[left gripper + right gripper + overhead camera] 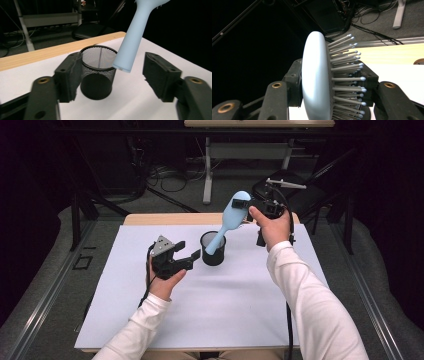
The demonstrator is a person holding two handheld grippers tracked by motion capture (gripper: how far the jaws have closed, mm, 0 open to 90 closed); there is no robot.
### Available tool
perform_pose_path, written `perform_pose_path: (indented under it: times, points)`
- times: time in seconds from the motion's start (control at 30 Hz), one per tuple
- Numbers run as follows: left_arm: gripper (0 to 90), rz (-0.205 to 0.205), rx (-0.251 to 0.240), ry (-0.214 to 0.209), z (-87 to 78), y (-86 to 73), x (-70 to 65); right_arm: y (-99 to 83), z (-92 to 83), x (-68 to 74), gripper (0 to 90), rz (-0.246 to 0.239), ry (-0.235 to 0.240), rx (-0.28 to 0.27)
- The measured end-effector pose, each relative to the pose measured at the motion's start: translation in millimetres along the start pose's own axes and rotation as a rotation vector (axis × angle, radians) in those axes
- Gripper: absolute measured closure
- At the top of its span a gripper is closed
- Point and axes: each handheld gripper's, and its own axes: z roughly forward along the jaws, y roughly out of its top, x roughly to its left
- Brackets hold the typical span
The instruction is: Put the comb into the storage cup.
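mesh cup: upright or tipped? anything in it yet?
Upright: the mesh cup stands on its base, rim up. The hairbrush handle tip hangs at its rim, not seated inside; otherwise it looks empty.

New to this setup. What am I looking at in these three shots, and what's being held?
No robot here: a person holds a handheld two-jaw gripper in each hand. One camera looks down from above the table; the other two ride on the grippers and look along their jaws. A black mesh cup stands on the white tabletop. The right gripper is shut on the head of a light blue hairbrush, whose handle tip hangs at the cup's rim. The left gripper is open beside the cup, holding nothing.
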Motion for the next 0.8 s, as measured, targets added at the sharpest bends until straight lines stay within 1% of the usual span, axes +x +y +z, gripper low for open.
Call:
perform_pose_path:
  times: [0.03,0.17,0.2,0.27,0.37,0.47,0.5,0.53,0.57,0.6,0.63,0.67,0.8]
  points:
    - [24.1,-0.009,0.004,-0.004,0.7,-0.3,0.9,1.0,0.3,0.2,48.7,-0.003,-0.003,-0.002]
    - [15.3,-0.01,0.022,0.007,3.8,-2.1,2.7,4.5,1.6,2.5,48.7,-0.015,-0.017,-0.003]
    - [15.2,-0.009,0.025,0.006,4.3,-2.4,3.1,5.4,1.8,3.3,48.7,-0.017,-0.019,-0.004]
    - [12.9,-0.012,0.02,0.012,4.8,-2.7,3.2,7.3,2.4,4.5,48.7,-0.019,-0.022,-0.008]
    - [4.6,-0.014,0.018,0.018,5.7,-2.9,3.7,10.1,3.3,6.7,48.7,-0.029,-0.031,-0.012]
    - [1.1,-0.025,0.018,0.007,6.2,-3.1,4.1,11.8,4.3,8.1,48.6,-0.036,-0.04,-0.015]
    - [0.5,-0.022,0.017,0.013,7.2,-3.7,3.8,13.6,5.2,9.8,48.6,-0.046,-0.05,-0.018]
    - [0.5,-0.025,0.02,0.014,7.8,-4.0,3.8,14.5,5.6,10.6,48.6,-0.048,-0.055,-0.02]
    - [0.5,-0.036,0.02,0.013,8.5,-4.4,4.0,15.4,6.1,11.3,48.7,-0.052,-0.058,-0.022]
    - [0.5,-0.036,0.02,0.013,8.5,-4.4,4.0,16.2,6.8,12.0,48.6,-0.056,-0.062,-0.025]
    - [0.5,-0.044,0.029,0.008,9.5,-5.0,4.8,17.0,7.4,12.8,48.6,-0.058,-0.065,-0.026]
    - [0.5,-0.043,0.033,0.007,9.8,-5.2,4.9,17.8,8.3,13.4,48.6,-0.064,-0.069,-0.028]
    - [0.5,-0.047,0.027,-0.005,9.1,-4.9,5.1,20.1,11.8,16.3,48.6,-0.076,-0.083,-0.03]
